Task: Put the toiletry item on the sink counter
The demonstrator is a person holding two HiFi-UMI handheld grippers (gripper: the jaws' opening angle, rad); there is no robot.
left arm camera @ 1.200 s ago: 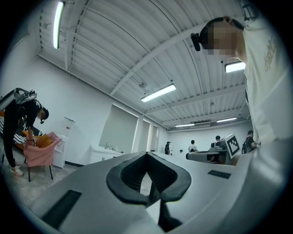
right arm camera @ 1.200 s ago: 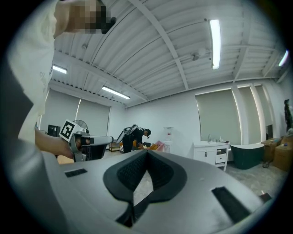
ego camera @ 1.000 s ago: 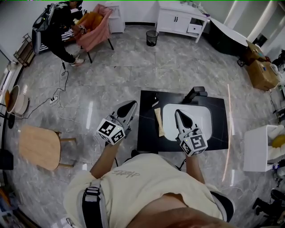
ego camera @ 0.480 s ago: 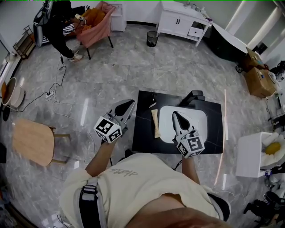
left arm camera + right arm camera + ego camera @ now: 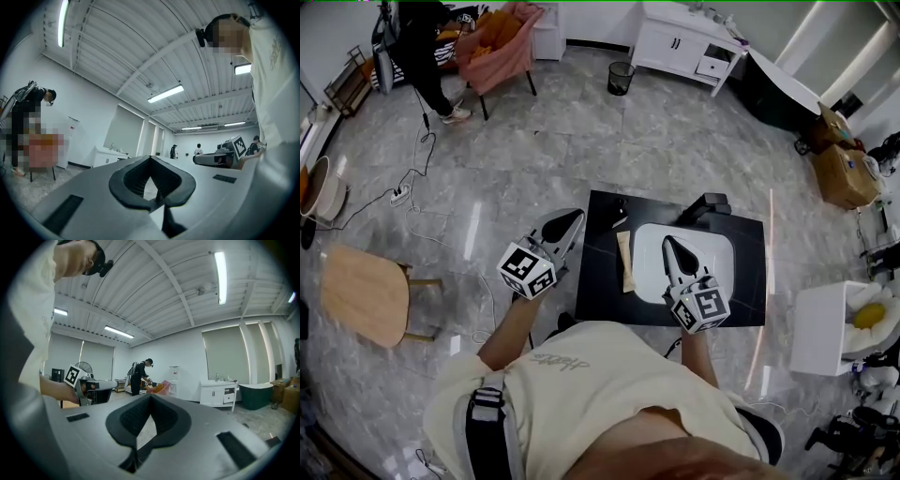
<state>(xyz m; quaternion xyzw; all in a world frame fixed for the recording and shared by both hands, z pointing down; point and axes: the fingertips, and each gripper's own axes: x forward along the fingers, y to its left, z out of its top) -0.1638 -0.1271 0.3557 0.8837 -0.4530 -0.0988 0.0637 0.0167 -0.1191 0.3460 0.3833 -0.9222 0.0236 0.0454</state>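
The black sink counter point(image 5: 605, 295) carries a white basin point(image 5: 724, 261) and a dark faucet point(image 5: 705, 205). A tan toiletry tube point(image 5: 625, 262) lies flat on the counter, just left of the basin. My right gripper point(image 5: 667, 242) hovers over the basin, shut and empty; its own view shows the jaws point(image 5: 136, 453) meeting on nothing. To the left of the counter's edge, my left gripper point(image 5: 574, 218) hangs over the floor, also shut and empty point(image 5: 158, 206). The tube lies between the two grippers, touched by neither.
A wooden stool point(image 5: 361, 295) stands at the left and a white box point(image 5: 821, 328) at the right. Farther off are a waste bin point(image 5: 620, 79), a white cabinet point(image 5: 680, 42), cardboard boxes point(image 5: 844, 150), a pink chair point(image 5: 499, 47) and a person point(image 5: 417, 52). Cables point(image 5: 422, 178) trail over the floor.
Both grippers keep their places and stay shut. The head view has shifted slightly, and the person at the back left has stepped a little.
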